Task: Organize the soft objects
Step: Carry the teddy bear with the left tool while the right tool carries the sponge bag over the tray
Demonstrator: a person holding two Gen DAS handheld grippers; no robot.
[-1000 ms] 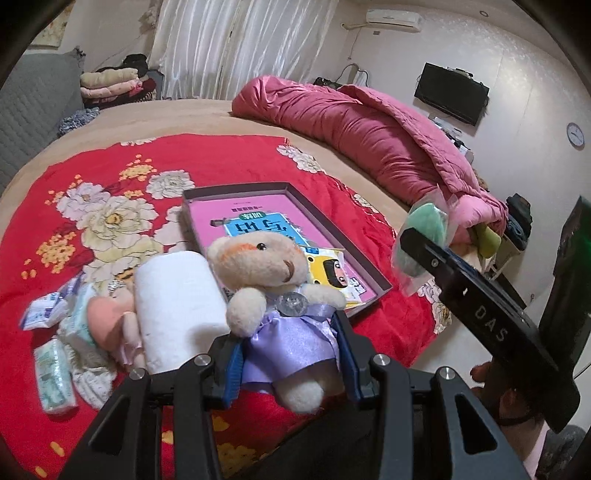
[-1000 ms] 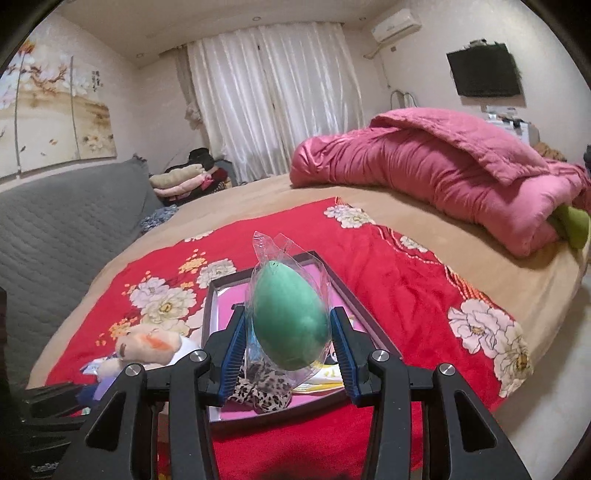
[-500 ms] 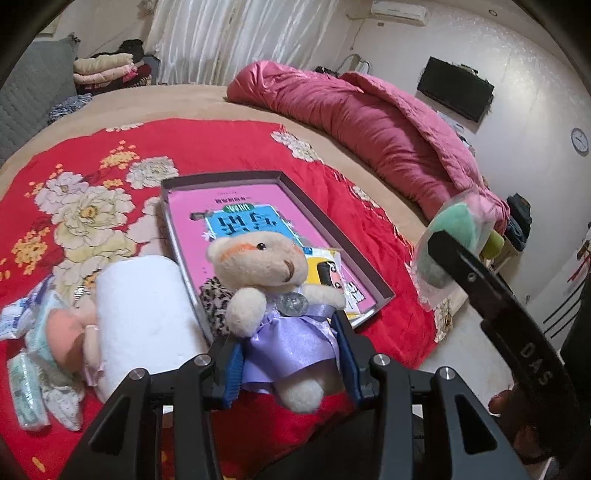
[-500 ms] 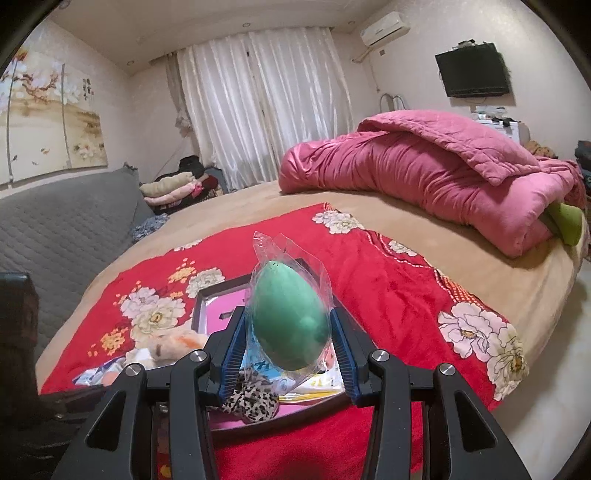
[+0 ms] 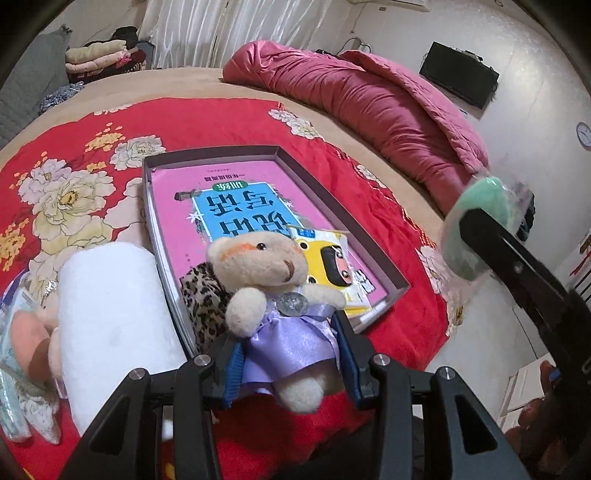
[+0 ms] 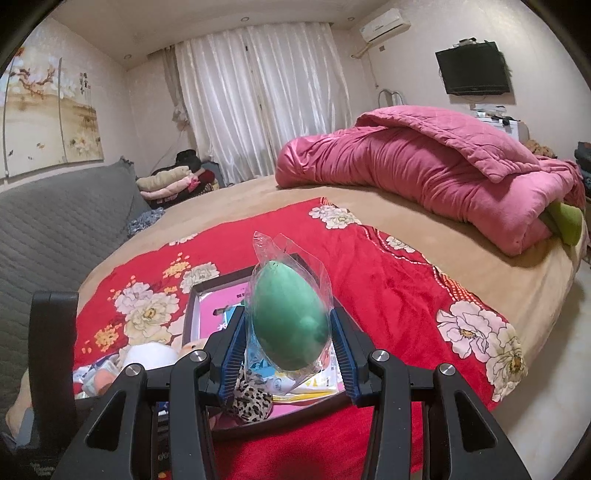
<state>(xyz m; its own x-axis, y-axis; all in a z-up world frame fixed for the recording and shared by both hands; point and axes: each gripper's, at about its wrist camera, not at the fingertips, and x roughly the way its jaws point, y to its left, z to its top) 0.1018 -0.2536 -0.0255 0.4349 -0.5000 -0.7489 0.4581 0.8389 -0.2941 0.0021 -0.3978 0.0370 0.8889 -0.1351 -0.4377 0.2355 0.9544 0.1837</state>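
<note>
The bear [image 5: 273, 295] is clamped by its purple dress in the left gripper [image 5: 290, 354], above the near edge of the tray [image 5: 400, 286], right of the white roll [image 5: 110, 325]. It is best lowered into the bare pink area, clear of the leopard cloth [image 5: 201, 295]. Farther right, the bagged green sponge [image 6: 290, 321] is gripped in the right gripper [image 6: 290, 350] and is best kept clear.

A round bed [image 6: 258, 199] with a tan sheet fills the room, a red flowered spread [image 6: 369, 273] over its near part and a pink quilt [image 6: 424, 166] bunched at the far side. White curtains [image 6: 266, 96] hang behind. A TV [image 6: 472, 68] and an air conditioner [image 6: 384, 24] sit on the pale wall; a grey headboard [image 6: 55, 221] stands left under a painting [image 6: 44, 110].
</note>
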